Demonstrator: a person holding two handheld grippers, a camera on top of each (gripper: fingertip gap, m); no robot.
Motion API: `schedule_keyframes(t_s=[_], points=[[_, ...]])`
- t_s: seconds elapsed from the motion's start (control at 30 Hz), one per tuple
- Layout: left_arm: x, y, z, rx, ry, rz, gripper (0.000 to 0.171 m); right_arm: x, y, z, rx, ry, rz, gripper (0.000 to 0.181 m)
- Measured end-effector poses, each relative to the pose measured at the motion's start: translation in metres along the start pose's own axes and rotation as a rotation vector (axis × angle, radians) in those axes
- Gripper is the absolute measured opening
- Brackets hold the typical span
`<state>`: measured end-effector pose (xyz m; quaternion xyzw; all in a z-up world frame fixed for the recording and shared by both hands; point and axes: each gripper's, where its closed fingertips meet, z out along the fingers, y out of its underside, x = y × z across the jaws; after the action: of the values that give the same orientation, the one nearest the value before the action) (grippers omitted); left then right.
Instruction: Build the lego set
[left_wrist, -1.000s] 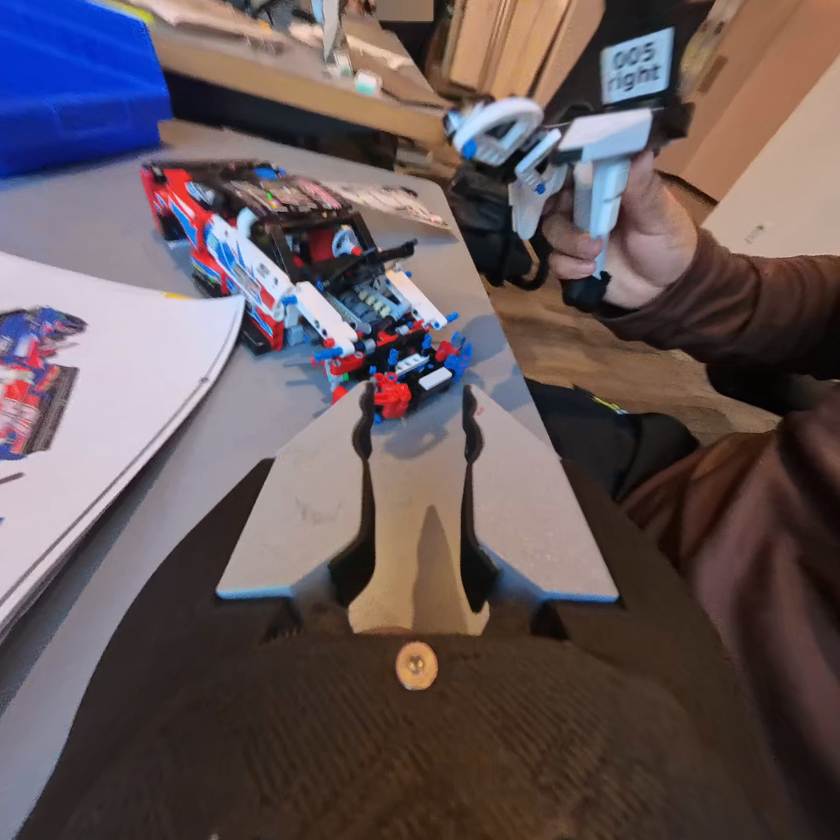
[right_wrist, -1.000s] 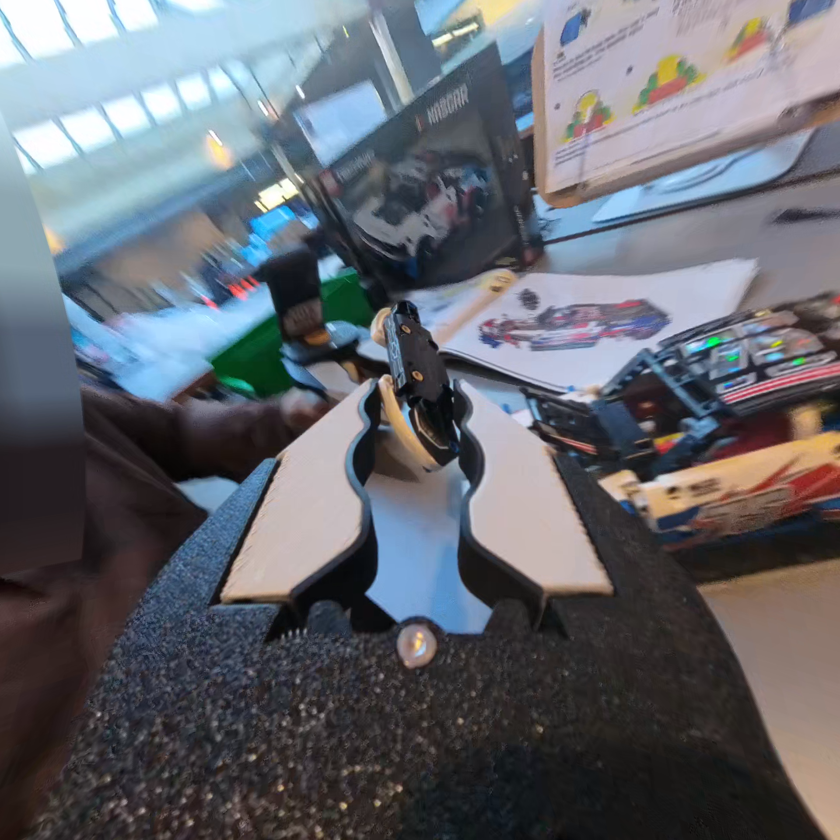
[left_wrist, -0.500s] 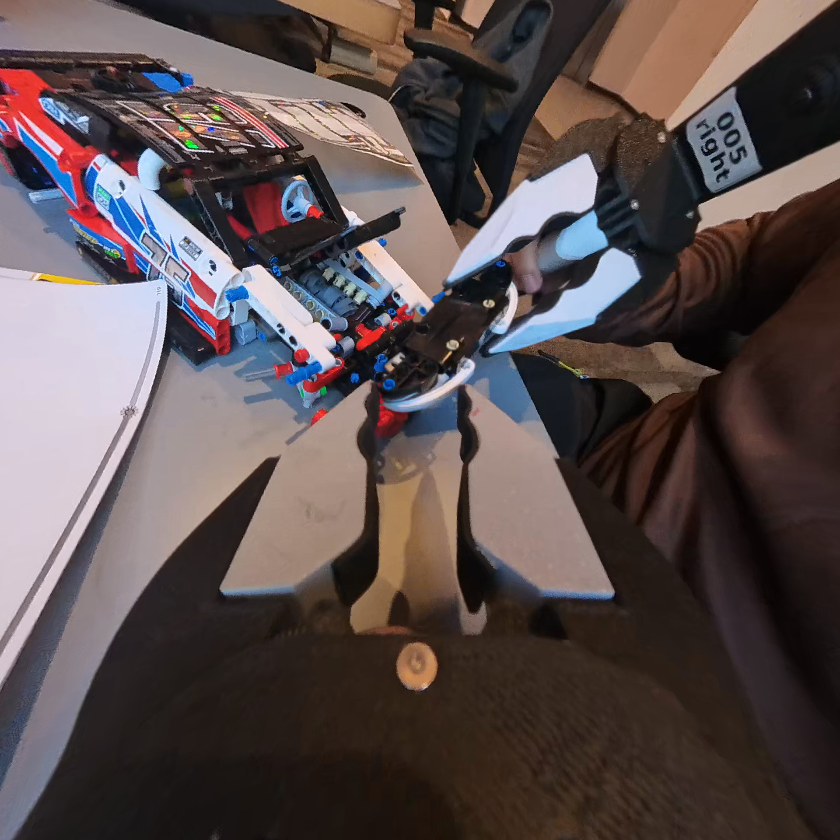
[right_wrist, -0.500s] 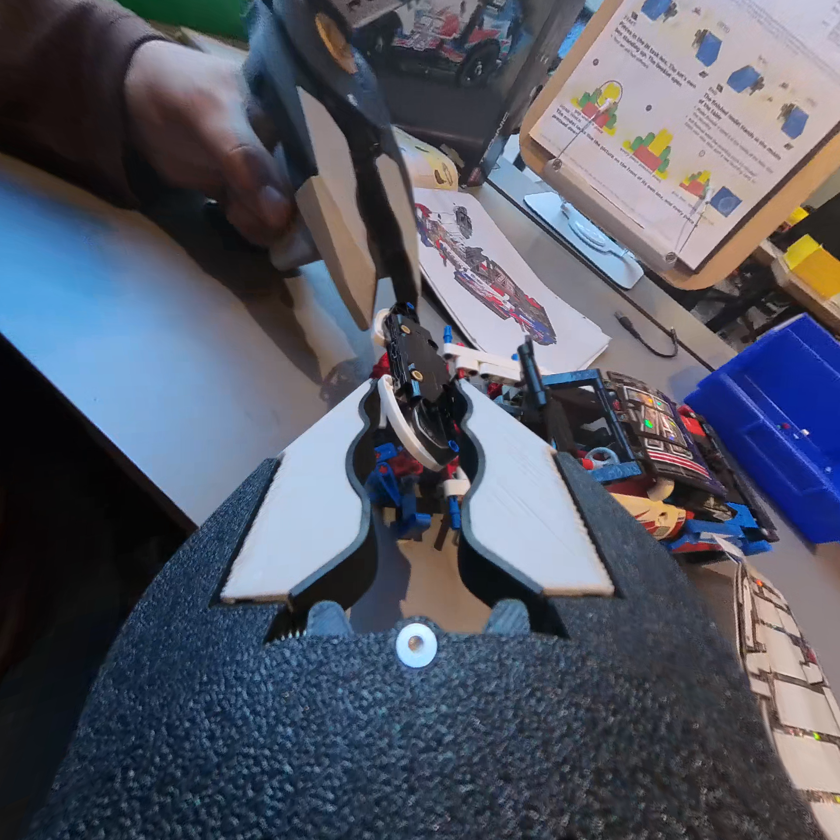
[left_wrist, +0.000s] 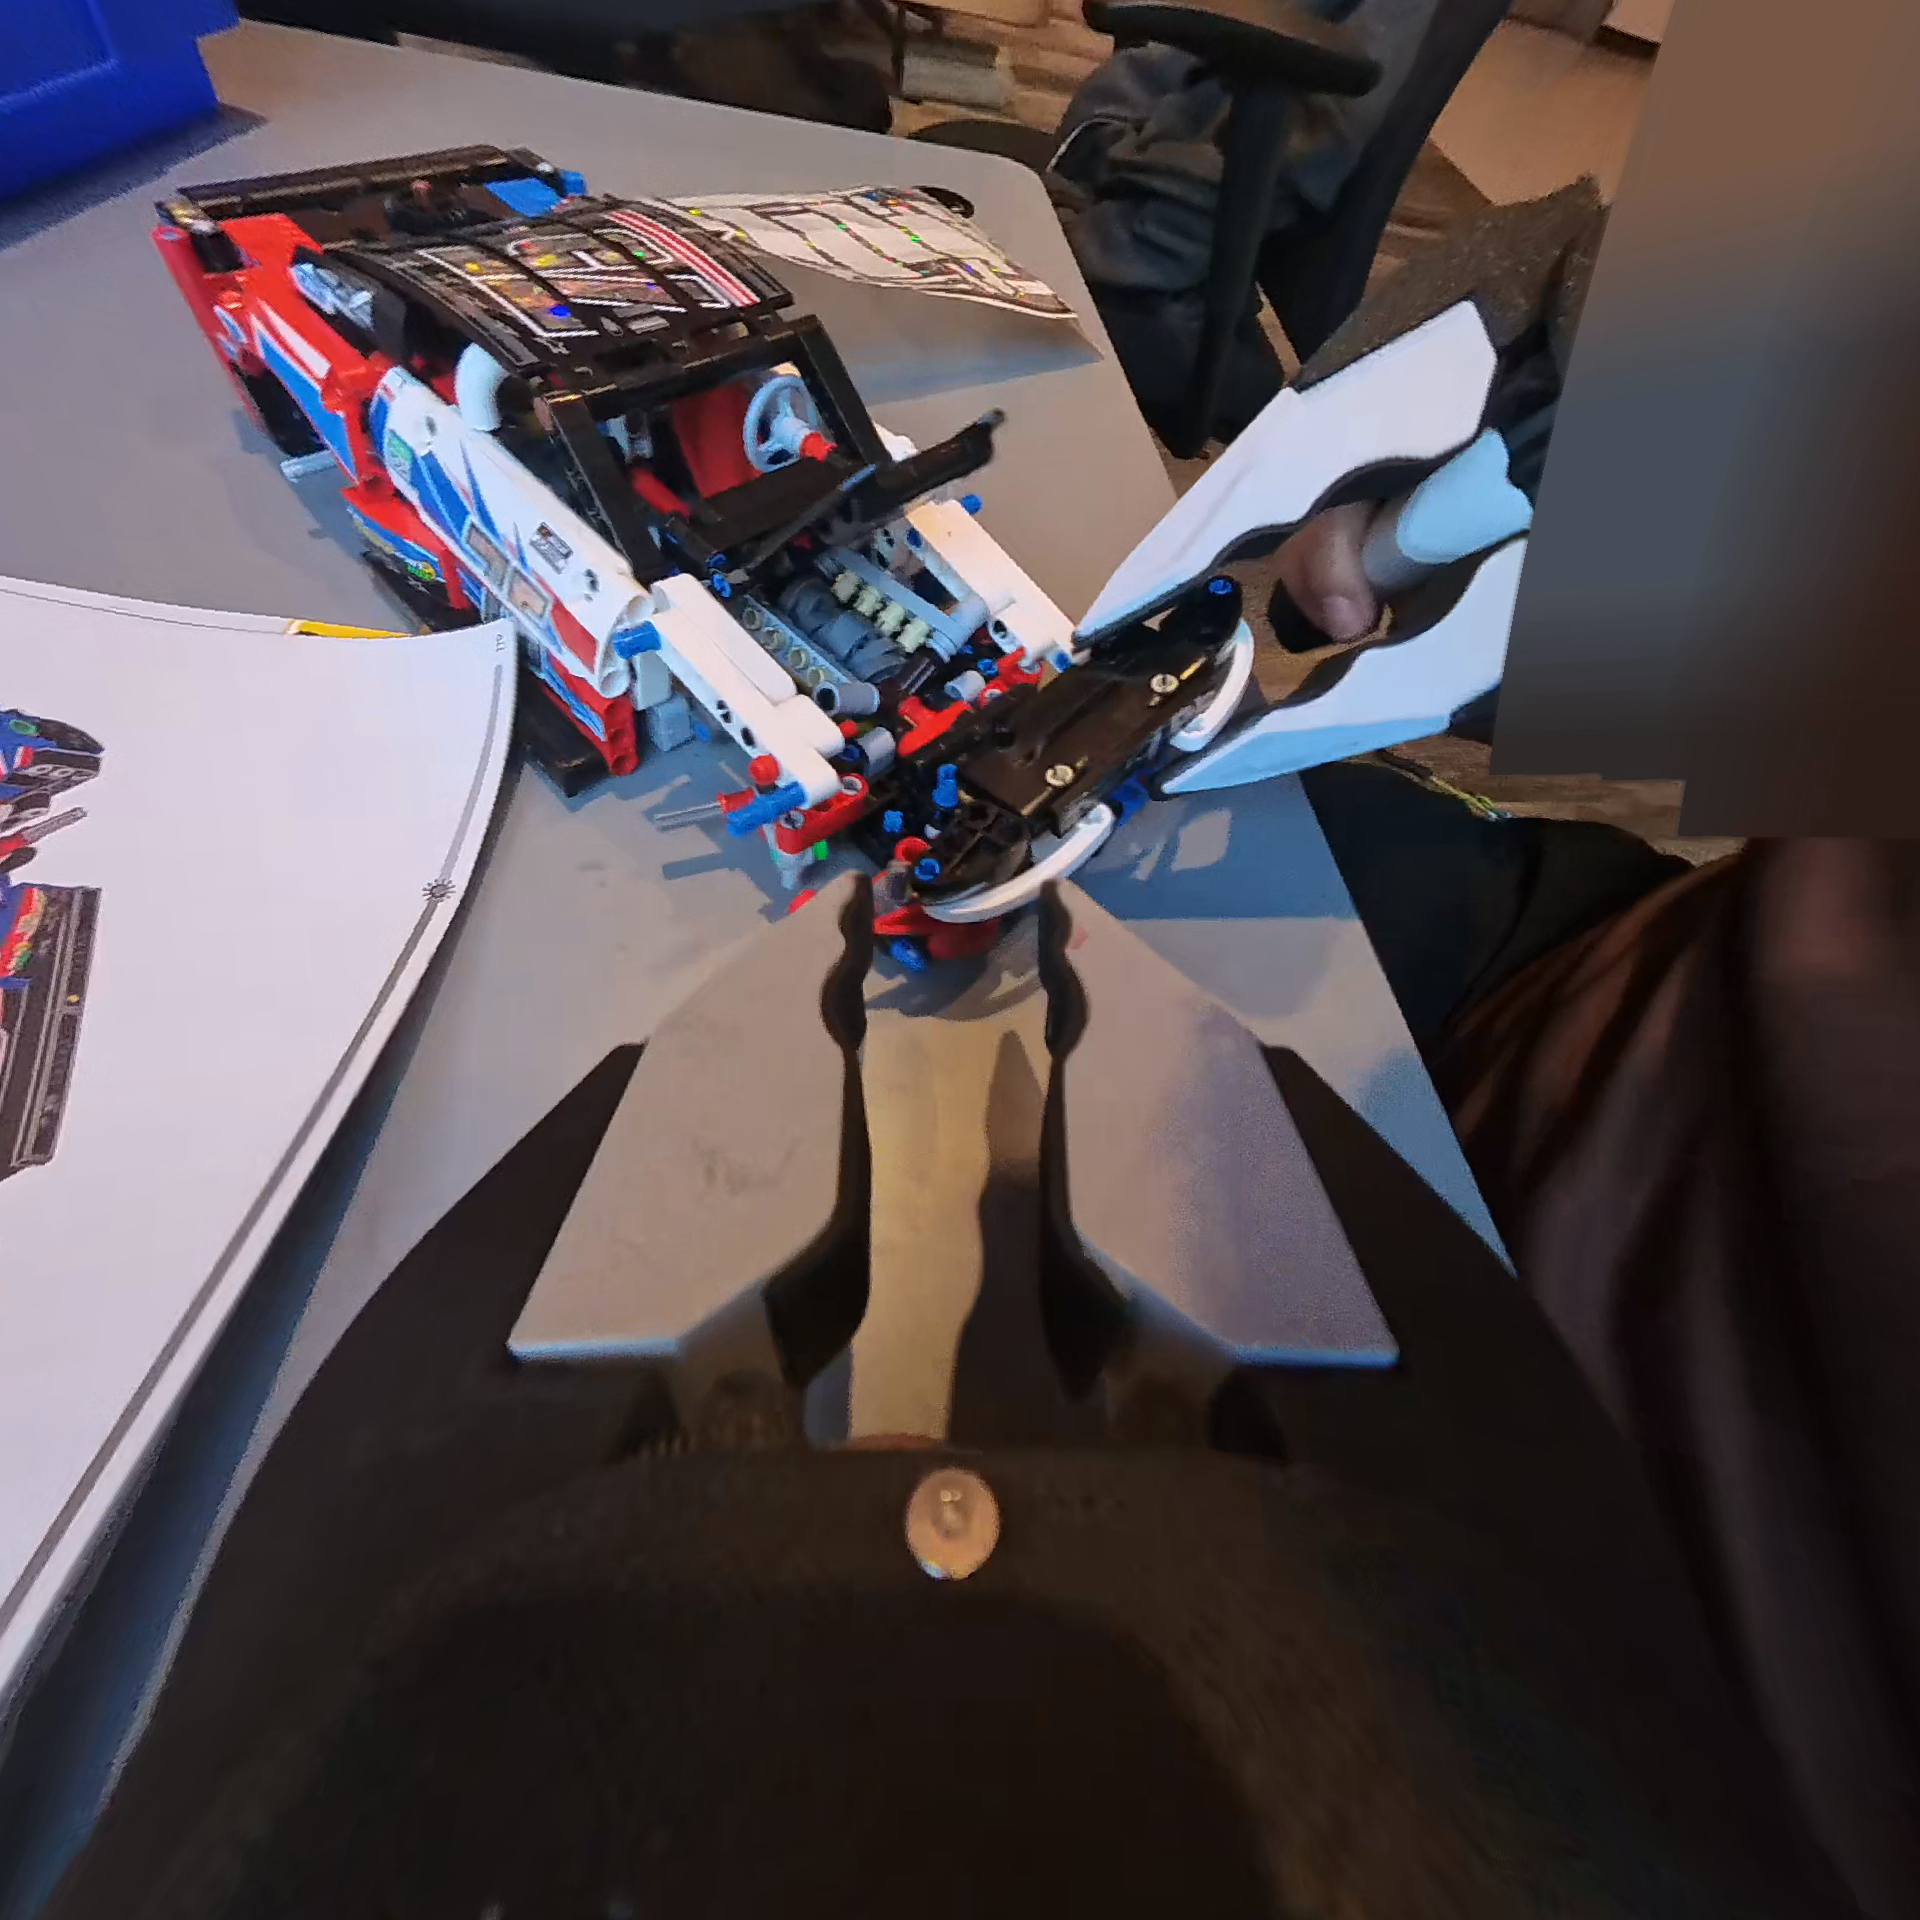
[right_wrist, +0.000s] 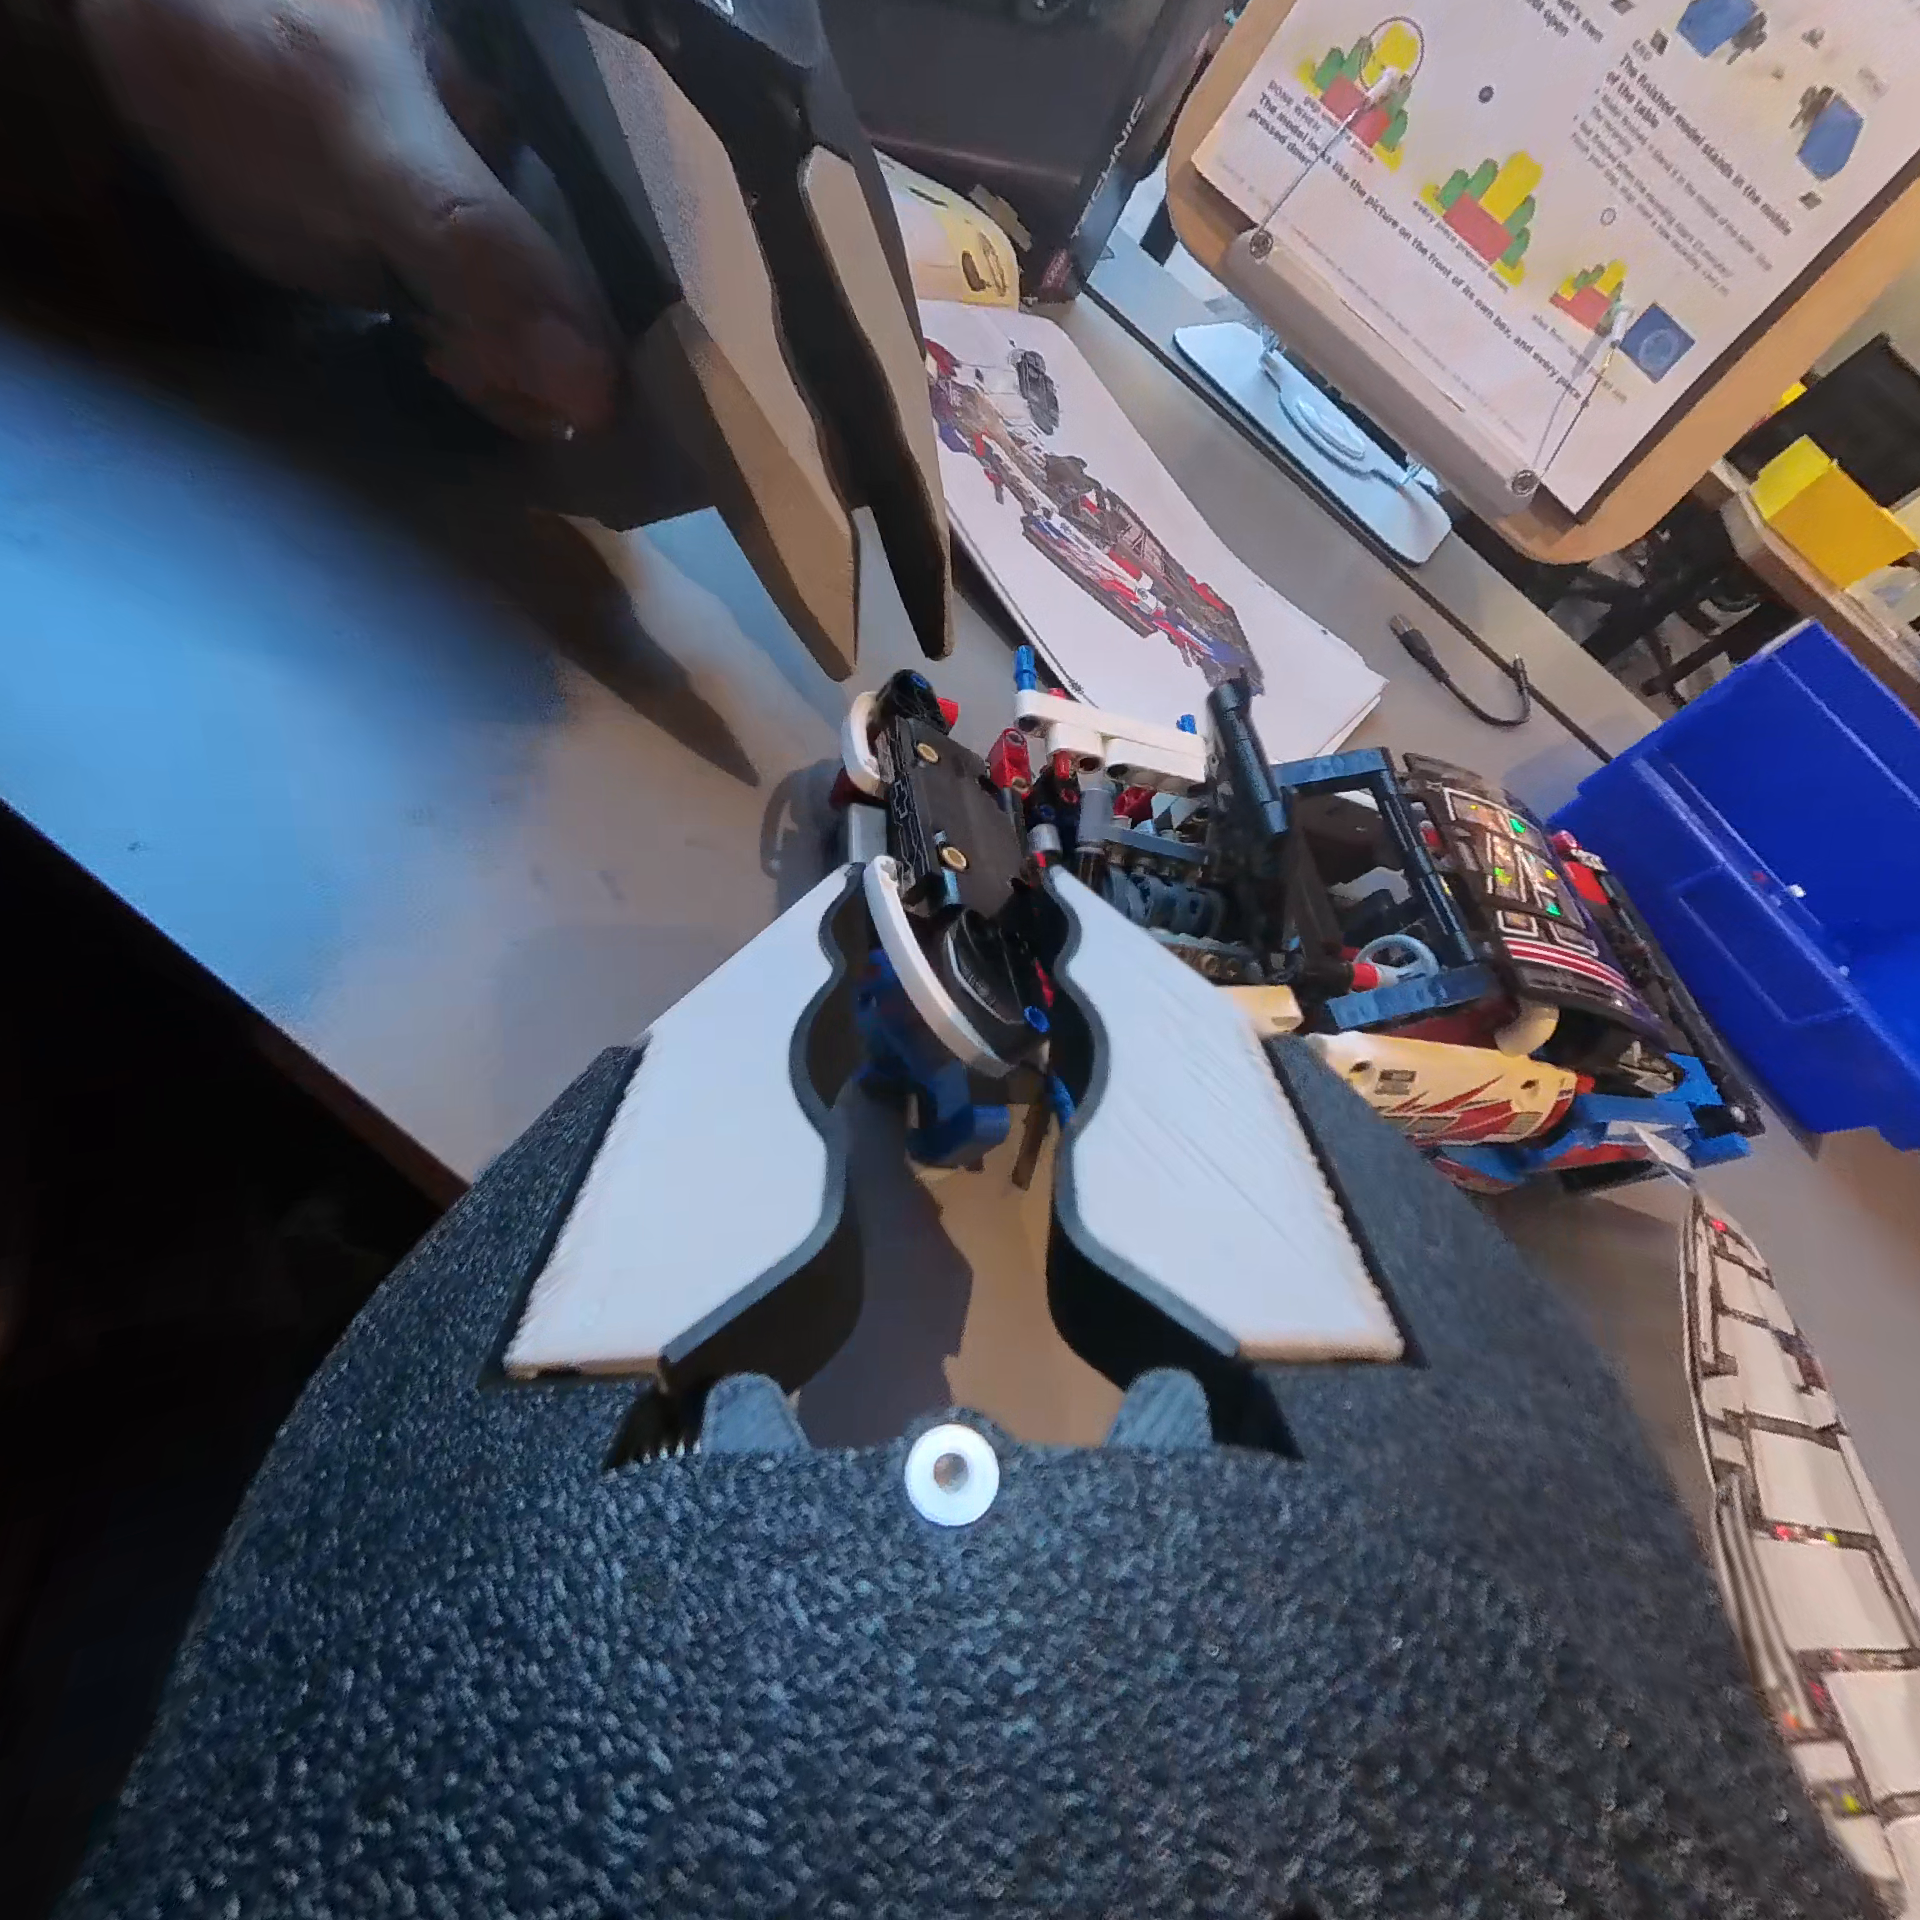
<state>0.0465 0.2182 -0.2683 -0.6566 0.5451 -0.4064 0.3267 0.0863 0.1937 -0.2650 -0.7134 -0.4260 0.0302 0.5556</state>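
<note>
- We see the lego race car (left_wrist: 540, 468) lying on the grey table (left_wrist: 644, 1039), its body red, white and blue, with a black stickered roof, a white steering wheel inside the cage and an open engine bay at the near end.
- Our right gripper (right_wrist: 951, 904) is clamped on a black front panel with white arches (left_wrist: 1081, 748), which it holds against the car's nose, among the red and blue pins there.
- Our left gripper (left_wrist: 951, 914) hangs just beside that nose with its fingers set narrowly apart and nothing between them.
- An open instruction booklet (left_wrist: 208, 883) lies left of the car, a sticker sheet (left_wrist: 883, 244) beyond it, and a blue bin (right_wrist: 1787, 883) stands near its tail.
- A second ago the right gripper was lifted well clear of the table with the panel in it; half a second ago it had reached the nose, and now the panel sits lower and closer into the front frame.
- The left gripper has kept its place near the nose, with the same narrow gap.
</note>
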Motion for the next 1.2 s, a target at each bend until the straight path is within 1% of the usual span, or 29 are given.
schedule_keyframes(t_s=[0.13,0.27,0.4,0.57,0.87,1.1,1.2], points=[[0.005,0.005,0.003,-0.033,0.009,0.035,0.028,-0.001,-0.001,0.001,-0.004,0.017,-0.037,0.031],[0.005,0.009,0.006,-0.068,0.024,0.014,0.028,-0.002,0.002,0.004,-0.009,0.016,-0.024,0.031],[0.002,0.006,0.004,-0.047,0.024,-0.012,0.023,-0.002,0.006,0.006,-0.024,0.010,-0.019,0.031],[-0.003,0.002,0.005,-0.027,0.018,-0.049,0.023,0.002,0.000,0.006,-0.017,0.025,-0.013,0.031],[-0.005,0.002,0.005,-0.030,-0.012,-0.037,0.025,0.002,0.005,0.011,-0.059,0.014,-0.034,0.032],[-0.005,-0.006,-0.001,0.033,-0.001,-0.031,0.024,0.003,0.006,0.010,-0.070,0.012,-0.031,0.031],[-0.007,-0.006,0.000,0.030,0.007,-0.023,0.024,0.003,0.006,0.010,-0.067,0.006,-0.028,0.031]])
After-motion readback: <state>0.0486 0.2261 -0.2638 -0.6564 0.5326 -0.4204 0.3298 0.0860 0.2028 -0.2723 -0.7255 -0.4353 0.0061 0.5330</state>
